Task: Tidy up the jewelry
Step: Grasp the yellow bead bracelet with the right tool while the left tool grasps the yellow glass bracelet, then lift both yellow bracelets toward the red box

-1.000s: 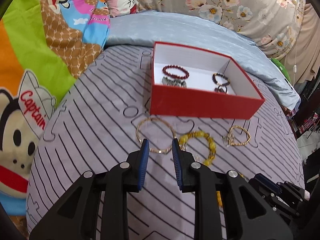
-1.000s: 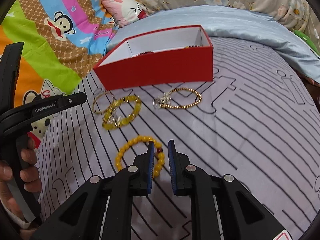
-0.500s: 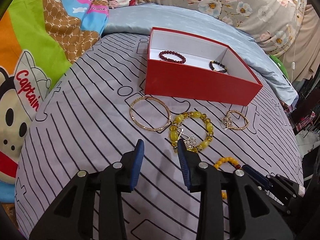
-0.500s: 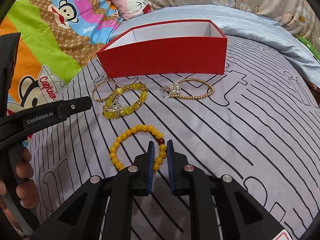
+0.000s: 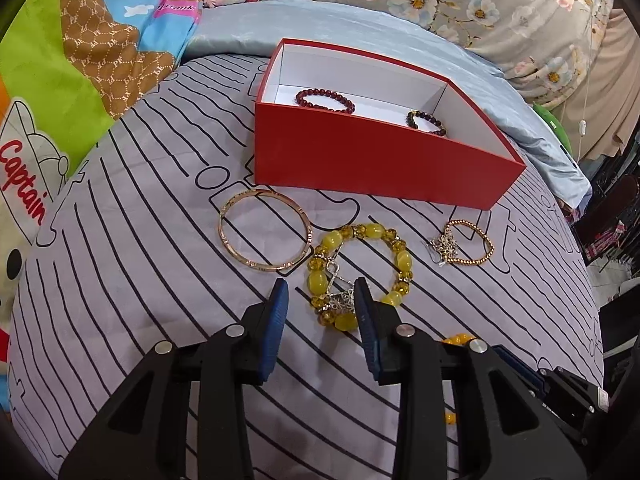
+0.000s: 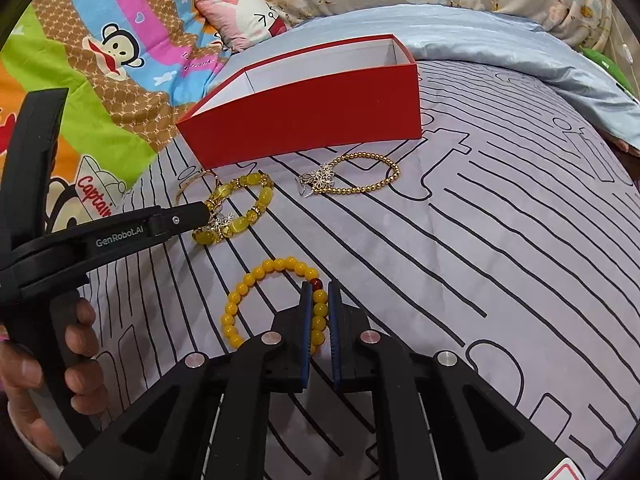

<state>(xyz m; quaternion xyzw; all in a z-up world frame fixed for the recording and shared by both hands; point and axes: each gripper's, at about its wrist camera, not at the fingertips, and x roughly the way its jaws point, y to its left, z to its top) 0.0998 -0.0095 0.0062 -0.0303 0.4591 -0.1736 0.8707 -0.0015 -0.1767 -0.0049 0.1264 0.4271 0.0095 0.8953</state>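
Observation:
A red box (image 5: 376, 160) with a white inside holds a dark red bead bracelet (image 5: 325, 100) and a dark bead bracelet (image 5: 426, 122). On the striped sheet in front lie a rose-gold bangle (image 5: 264, 236), a yellow glass-bead bracelet with a silver charm (image 5: 360, 272) and a thin gold bead bracelet (image 5: 468, 242). My left gripper (image 5: 322, 300) is open, its jaws around the near side of the yellow glass-bead bracelet. My right gripper (image 6: 319, 304) is nearly closed around the beads of a yellow round-bead bracelet (image 6: 268, 304). The box (image 6: 304, 116) also shows in the right wrist view.
The striped sheet (image 6: 500, 280) lies on a bed with a cartoon blanket (image 5: 60, 80) at left, a pale blue cover (image 5: 400, 36) behind the box and a pink pillow (image 6: 244, 16). The left gripper's arm and the hand holding it (image 6: 72, 264) show at the right view's left.
My left gripper opened wider and moved right and forward, onto the yellow glass-bead bracelet. My right gripper moved forward over the round-bead bracelet, its jaws now on either side of the beads.

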